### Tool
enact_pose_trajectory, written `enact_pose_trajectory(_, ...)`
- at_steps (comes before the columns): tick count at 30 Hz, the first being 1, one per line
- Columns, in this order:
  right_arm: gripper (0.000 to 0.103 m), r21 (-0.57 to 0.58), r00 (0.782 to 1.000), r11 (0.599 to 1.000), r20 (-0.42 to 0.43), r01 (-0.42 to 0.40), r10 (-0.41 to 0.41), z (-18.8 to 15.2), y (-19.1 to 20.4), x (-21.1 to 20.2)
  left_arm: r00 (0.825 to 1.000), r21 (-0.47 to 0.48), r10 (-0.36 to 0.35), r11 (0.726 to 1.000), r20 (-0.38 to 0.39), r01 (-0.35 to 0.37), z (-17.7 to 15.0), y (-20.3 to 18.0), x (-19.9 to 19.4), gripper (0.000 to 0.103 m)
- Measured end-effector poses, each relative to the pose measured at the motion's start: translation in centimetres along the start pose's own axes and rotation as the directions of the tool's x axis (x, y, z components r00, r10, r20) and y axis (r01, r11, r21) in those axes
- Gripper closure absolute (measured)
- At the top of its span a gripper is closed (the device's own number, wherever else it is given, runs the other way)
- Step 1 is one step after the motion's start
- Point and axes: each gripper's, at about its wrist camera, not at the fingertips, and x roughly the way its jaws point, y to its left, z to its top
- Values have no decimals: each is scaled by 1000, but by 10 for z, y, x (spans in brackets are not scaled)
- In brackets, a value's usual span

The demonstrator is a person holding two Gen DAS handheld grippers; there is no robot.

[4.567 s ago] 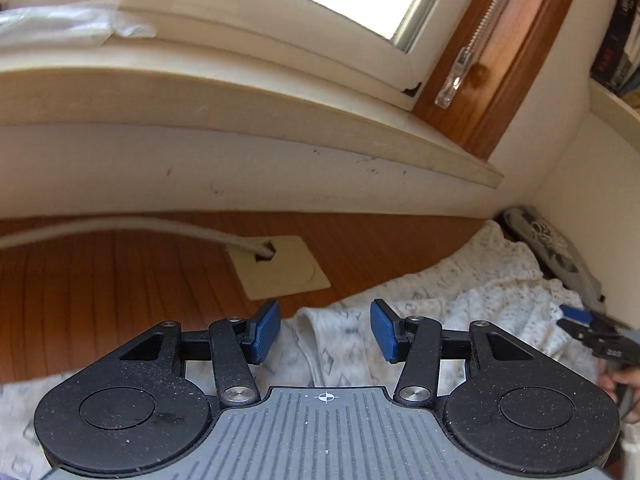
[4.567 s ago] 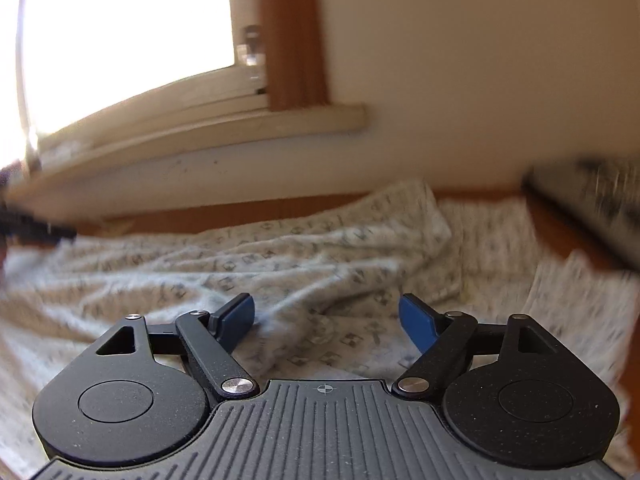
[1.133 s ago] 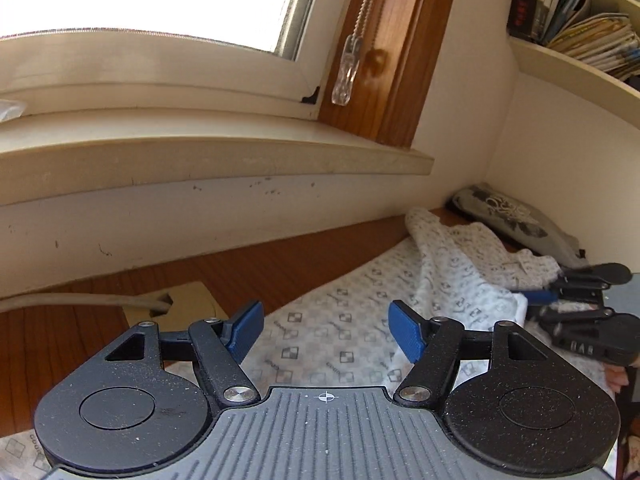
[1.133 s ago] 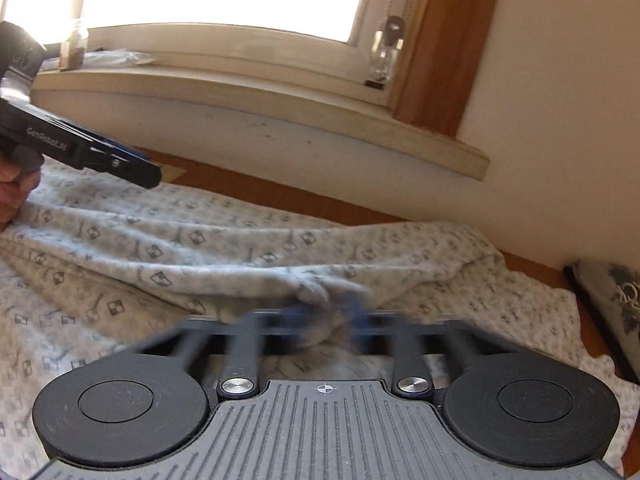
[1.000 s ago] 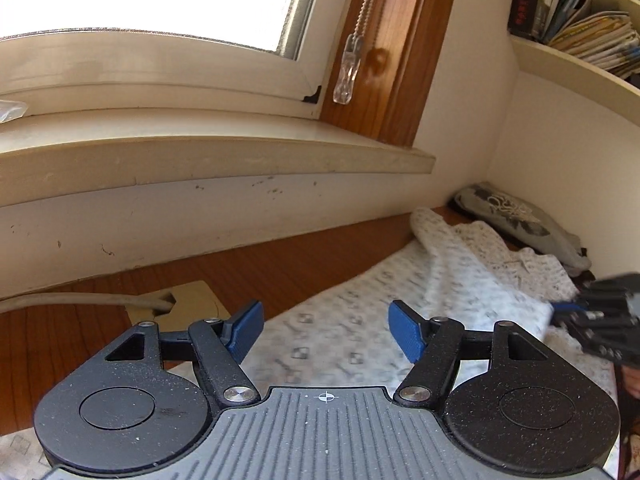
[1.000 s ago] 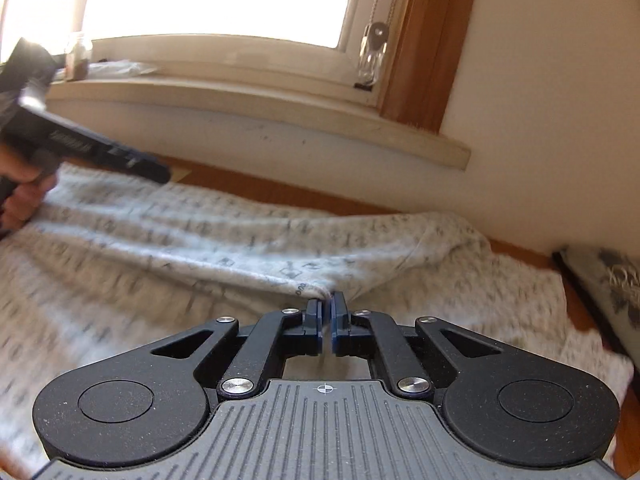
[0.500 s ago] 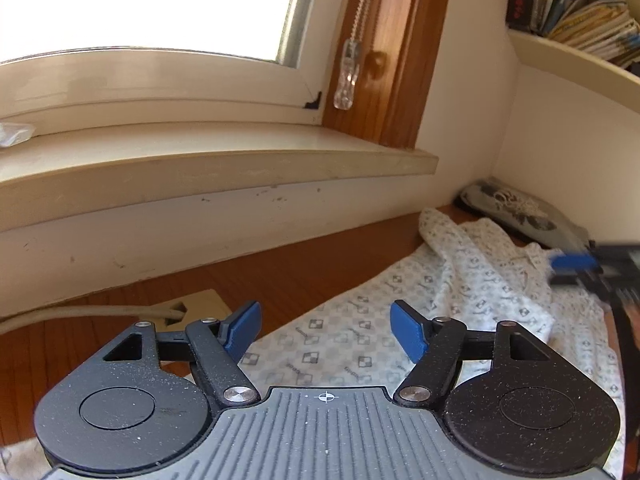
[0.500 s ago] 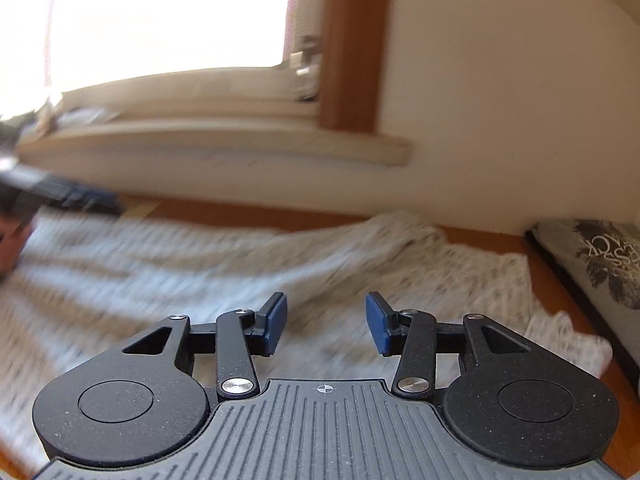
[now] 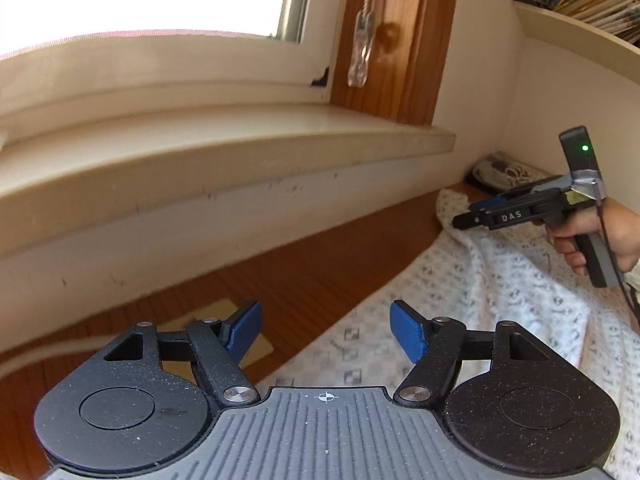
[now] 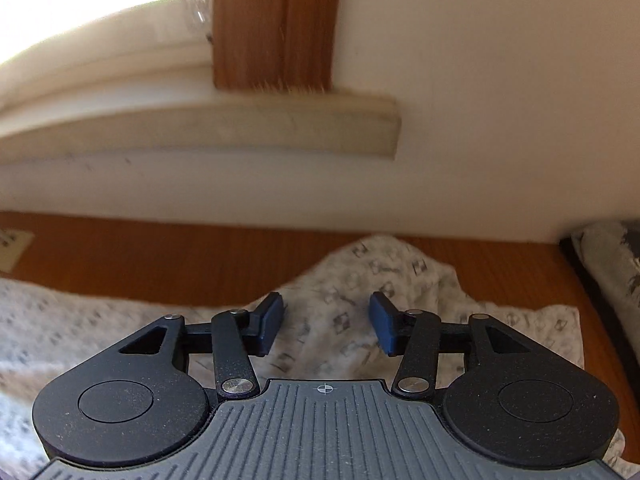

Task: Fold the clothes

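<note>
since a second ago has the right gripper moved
Yes. The right gripper has let go of the patterned garment and swung right: the window sill's end has slid leftward in its view.

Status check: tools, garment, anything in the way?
Left tool open, empty, over garment edge. Right tool open, nothing gripped, above a raised fold. Garment spread and rumpled on the table. Dark cloth at the far right.

You had a wooden desk (image 9: 320,276) running under a pale windowsill (image 9: 224,148), a beige cable plate (image 9: 224,312) set into it, a dark patterned pouch (image 9: 500,170) in the corner, and books on a shelf (image 9: 580,32) above
</note>
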Motion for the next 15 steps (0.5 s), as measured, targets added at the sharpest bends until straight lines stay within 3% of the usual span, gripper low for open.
enact_pose_trajectory(1, 79, 14, 1000, 1000, 19, -8, 8, -3, -5, -6, 1000, -9, -6, 1000, -3, 6, -1, 2, 1, 29)
enact_pose_trajectory(2, 95, 28, 999, 999, 38, -17, 16, -6, -11, -13, 1000, -19, -11, 1000, -6, 11, -1, 4, 1, 29)
enact_pose_trajectory(3, 99, 42, 998, 999, 58, -25, 23, -10, -16, -19, 1000, -31, -15, 999, 3, 15, -2, 6, 0, 28)
enact_pose_trajectory(8, 101, 146, 988, 989, 156, -36, 13, -31, -45, -50, 1000, -89, -24, 996, -11, 23, -5, 15, 0, 27)
enact_pose_trajectory(12, 99, 221, 995, 975, 85, 33, -53, -48, -72, -39, 998, -116, -32, 993, -49, 26, -6, 19, 6, 26)
enact_pose_trajectory(15, 93, 256, 992, 967, 121, -10, -21, -52, -74, -39, 999, -111, -25, 994, -41, 20, -6, 19, 5, 26)
